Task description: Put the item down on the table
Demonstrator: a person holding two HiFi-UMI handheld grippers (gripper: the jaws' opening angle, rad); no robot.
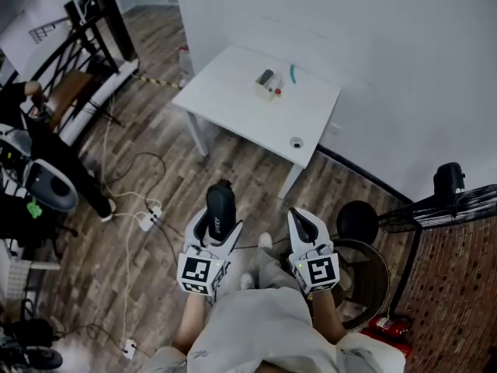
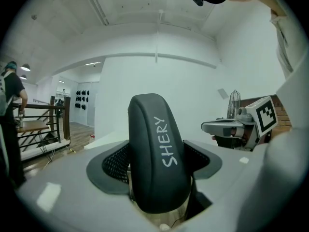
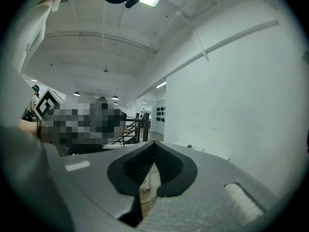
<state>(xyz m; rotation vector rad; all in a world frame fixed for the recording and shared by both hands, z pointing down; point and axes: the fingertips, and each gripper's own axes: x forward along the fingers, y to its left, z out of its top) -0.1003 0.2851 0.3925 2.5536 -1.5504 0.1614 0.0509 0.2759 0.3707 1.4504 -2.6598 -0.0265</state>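
A black oblong case (image 1: 220, 206) with the white word SHERY on it stands upright between the jaws of my left gripper (image 1: 220, 225). In the left gripper view the case (image 2: 157, 153) fills the gap, and the left gripper (image 2: 157, 166) is shut on it with its pads against both sides. My right gripper (image 1: 300, 217) is held beside it at waist height. In the right gripper view the right gripper (image 3: 154, 145) has its tips touching and nothing between them. The white table (image 1: 233, 99) stands a few steps ahead, far from both grippers.
On the table lie a small dark and white bundle (image 1: 268, 85), a teal strip (image 1: 293, 74) and a small round thing (image 1: 296, 142). Cables and a power strip (image 1: 147, 221) cross the wooden floor at the left. A black stool (image 1: 357, 221) and a dark rack (image 1: 454, 200) stand at the right.
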